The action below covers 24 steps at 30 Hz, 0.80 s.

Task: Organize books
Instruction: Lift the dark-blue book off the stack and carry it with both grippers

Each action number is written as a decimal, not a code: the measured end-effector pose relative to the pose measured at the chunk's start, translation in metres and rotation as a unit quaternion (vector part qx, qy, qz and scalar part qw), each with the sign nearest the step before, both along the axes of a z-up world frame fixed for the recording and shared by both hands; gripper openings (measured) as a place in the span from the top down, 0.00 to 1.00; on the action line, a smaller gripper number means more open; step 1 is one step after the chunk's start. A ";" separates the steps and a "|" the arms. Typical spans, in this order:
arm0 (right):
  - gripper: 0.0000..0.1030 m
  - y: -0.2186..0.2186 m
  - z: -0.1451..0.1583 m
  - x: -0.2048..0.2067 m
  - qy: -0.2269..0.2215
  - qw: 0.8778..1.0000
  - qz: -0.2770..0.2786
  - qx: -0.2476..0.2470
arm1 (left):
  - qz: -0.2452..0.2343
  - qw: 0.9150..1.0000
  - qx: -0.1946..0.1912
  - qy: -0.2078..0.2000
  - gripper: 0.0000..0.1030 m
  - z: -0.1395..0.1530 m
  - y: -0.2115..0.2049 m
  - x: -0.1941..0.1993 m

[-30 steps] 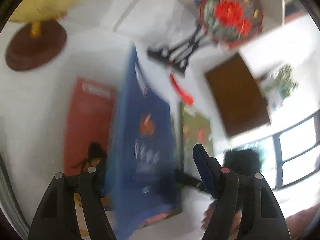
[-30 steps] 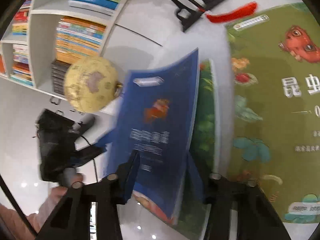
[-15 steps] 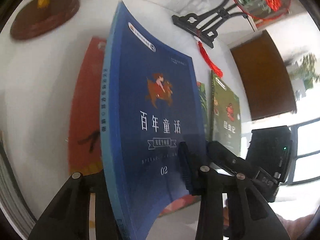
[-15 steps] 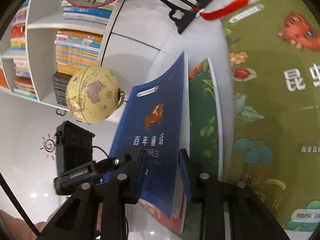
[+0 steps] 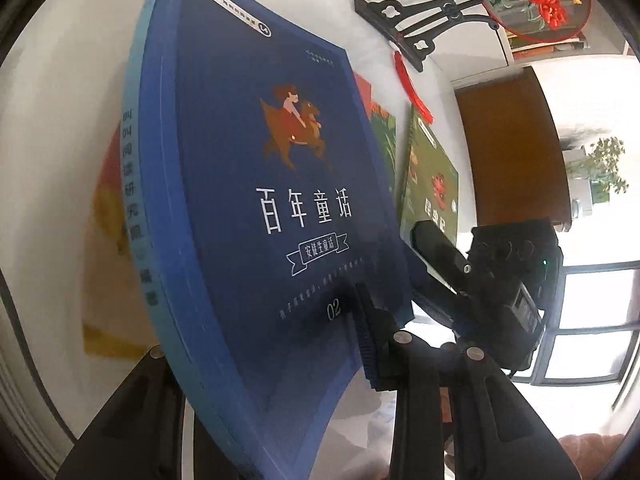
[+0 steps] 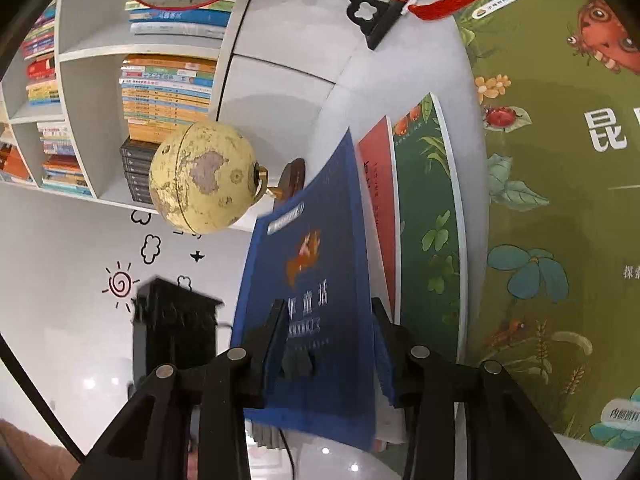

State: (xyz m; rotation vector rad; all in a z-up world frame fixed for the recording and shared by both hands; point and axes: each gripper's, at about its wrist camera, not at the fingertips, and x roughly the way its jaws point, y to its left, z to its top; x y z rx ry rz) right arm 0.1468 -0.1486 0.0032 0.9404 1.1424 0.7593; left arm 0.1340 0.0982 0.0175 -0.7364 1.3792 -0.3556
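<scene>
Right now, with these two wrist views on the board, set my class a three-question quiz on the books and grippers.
1. True or false: the blue book lies flat on the table.
2. Which grippers have the blue book between their fingers? A) left only B) right only C) both
3. Fill in: behind the blue book in the right wrist view stands a yellow ____.

Key: 1 false, it stands tilted on edge. 2 C: the left gripper is closing on it, the right gripper is opening. 3 globe.
</scene>
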 end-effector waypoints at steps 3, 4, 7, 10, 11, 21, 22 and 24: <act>0.83 -0.010 -0.002 -0.009 0.004 0.998 0.019 0.051 | 0.010 0.999 -0.027 0.016 0.68 -0.004 -0.002 -0.012; 0.85 -0.012 -0.001 -0.013 0.003 0.997 0.029 0.069 | 0.005 0.999 -0.039 0.020 0.68 -0.006 -0.005 -0.015; 0.85 -0.020 0.008 -0.025 -0.012 0.993 0.075 0.095 | -0.017 0.997 -0.060 0.039 0.67 -0.012 -0.017 -0.026; 0.83 -0.034 0.002 -0.033 0.011 0.993 0.095 0.066 | -0.040 0.996 -0.057 0.047 0.70 -0.018 -0.029 -0.036; 0.82 -0.039 -0.002 -0.035 0.021 0.995 0.089 0.033 | -0.043 0.996 -0.058 0.047 0.70 -0.018 -0.033 -0.038; 0.59 -0.054 -0.015 -0.062 0.064 0.991 0.089 0.074 | -0.026 0.998 -0.036 0.045 0.70 -0.016 -0.026 -0.043; 0.59 -0.054 -0.014 -0.062 0.061 0.991 0.091 0.073 | -0.024 0.998 -0.037 0.046 0.70 -0.016 -0.027 -0.043; 0.58 -0.041 -0.012 -0.061 0.062 0.989 0.115 0.071 | -0.019 0.998 -0.039 0.045 0.65 -0.016 -0.029 -0.042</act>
